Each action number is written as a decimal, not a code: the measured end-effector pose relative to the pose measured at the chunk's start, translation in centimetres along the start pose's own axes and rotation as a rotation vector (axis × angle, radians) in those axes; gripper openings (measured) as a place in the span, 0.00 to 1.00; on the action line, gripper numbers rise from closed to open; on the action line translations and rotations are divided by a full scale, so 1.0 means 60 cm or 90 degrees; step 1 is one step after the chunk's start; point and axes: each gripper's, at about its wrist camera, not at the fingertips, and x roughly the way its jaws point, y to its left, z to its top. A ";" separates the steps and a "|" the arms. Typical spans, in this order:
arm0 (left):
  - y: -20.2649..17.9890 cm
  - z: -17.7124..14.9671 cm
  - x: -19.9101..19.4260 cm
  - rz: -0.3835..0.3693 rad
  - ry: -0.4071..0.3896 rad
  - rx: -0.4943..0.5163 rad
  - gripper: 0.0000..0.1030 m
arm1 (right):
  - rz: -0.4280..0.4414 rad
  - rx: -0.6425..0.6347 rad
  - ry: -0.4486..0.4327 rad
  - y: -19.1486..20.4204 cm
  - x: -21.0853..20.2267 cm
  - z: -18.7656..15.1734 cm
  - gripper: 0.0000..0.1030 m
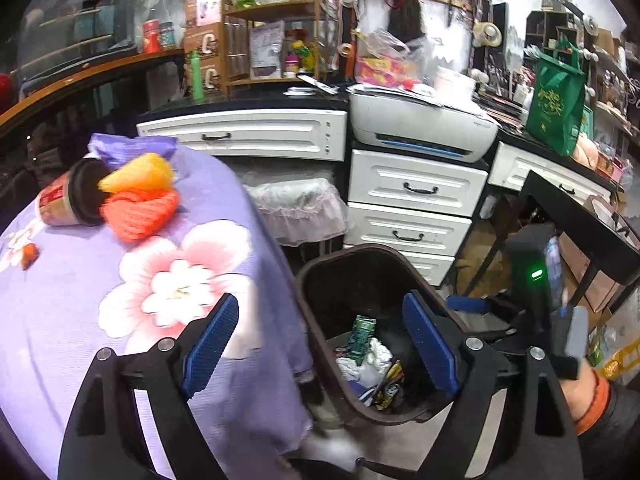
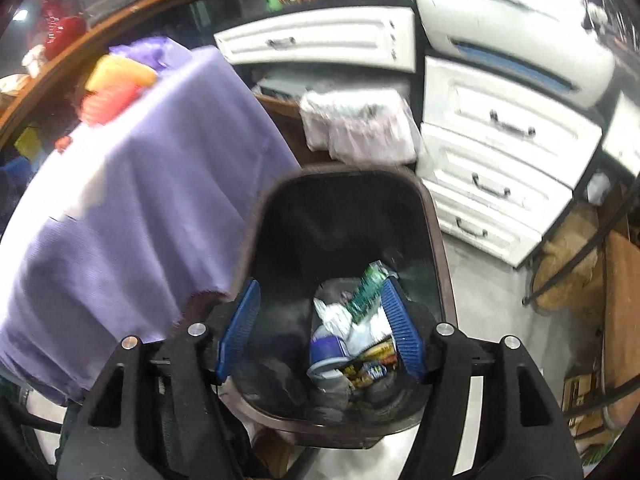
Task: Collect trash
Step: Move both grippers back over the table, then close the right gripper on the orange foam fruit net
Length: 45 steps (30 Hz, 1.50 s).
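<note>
A dark brown trash bin (image 1: 320, 276) stands on the floor beside a table with a purple flowered cloth (image 1: 132, 292). It holds wrappers, white paper and a green packet (image 1: 362, 336). On the cloth lie a tipped paper cup (image 1: 68, 200), a yellow foam net (image 1: 140, 174), an orange foam net (image 1: 140, 212) and a small orange scrap (image 1: 29, 255). My left gripper (image 1: 320, 340) is open and empty, straddling the table edge and the bin. My right gripper (image 2: 318, 320) is open and empty over the bin (image 2: 348, 188), above a blue-white cup (image 2: 326, 354). The foam nets (image 2: 116, 88) show far left.
White drawers (image 1: 416, 208) and a printer (image 1: 424, 128) stand behind the bin. A lace-trimmed basket (image 1: 296, 208) sits under the counter. A black metal rack (image 1: 580, 224) and a green bag (image 1: 556, 100) are at the right. The right hand and its gripper body (image 1: 560, 320) are close by.
</note>
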 end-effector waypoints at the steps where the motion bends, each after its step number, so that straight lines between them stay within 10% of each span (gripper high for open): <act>1: 0.009 0.001 -0.005 0.006 -0.001 -0.002 0.81 | 0.003 -0.004 -0.011 0.009 -0.010 0.007 0.67; 21: 0.284 -0.040 -0.104 0.165 0.028 -0.082 0.85 | 0.166 -0.135 -0.083 0.295 -0.036 0.161 0.71; 39: 0.491 -0.050 -0.108 0.226 0.060 -0.142 0.85 | 0.076 -0.231 -0.027 0.470 0.108 0.265 0.70; 45: 0.530 -0.035 -0.082 0.228 0.074 -0.136 0.85 | 0.010 -0.259 -0.021 0.475 0.135 0.268 0.42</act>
